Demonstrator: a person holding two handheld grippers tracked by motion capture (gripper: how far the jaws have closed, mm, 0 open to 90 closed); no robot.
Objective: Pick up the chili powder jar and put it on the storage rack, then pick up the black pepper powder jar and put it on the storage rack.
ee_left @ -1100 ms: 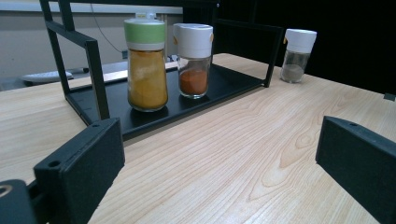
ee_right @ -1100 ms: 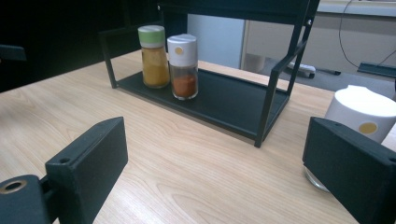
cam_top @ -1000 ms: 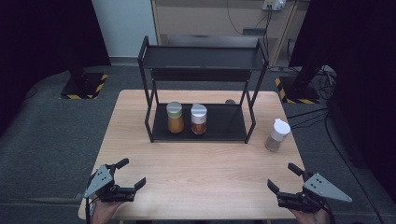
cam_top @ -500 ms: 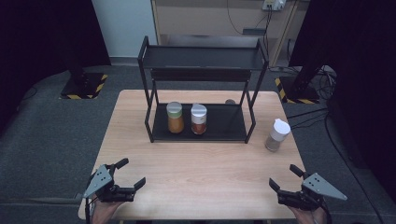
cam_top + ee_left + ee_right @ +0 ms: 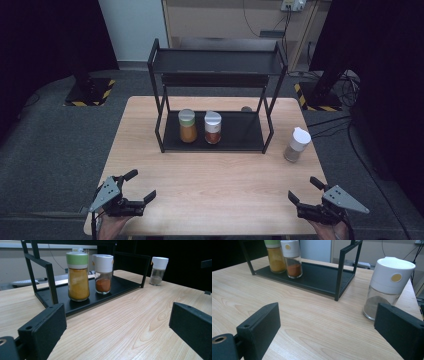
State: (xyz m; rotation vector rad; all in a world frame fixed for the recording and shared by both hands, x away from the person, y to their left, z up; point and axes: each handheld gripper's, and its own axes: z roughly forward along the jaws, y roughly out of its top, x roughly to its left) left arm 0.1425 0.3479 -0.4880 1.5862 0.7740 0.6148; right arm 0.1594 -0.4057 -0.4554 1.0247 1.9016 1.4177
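- Your right tool (image 5: 303, 192) is spread wide, gripping nothing, at the worktop's (image 5: 225, 175) five o'clock corner.
- The white-capped jar (image 5: 297, 144) stands at its twelve o'clock.
- Your left tool (image 5: 138, 185) gapes empty at seven o'clock.

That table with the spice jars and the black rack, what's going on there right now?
A person holds a two-jaw gripper in each hand at the near edge of the wooden table. The left gripper and the right gripper are both open and hold nothing. Two jars stand on the lower shelf of the black rack: a green-lidded jar of yellow powder and a white-lidded jar of reddish powder. A third jar, white-capped, stands on the table to the right of the rack, nearest the right gripper.
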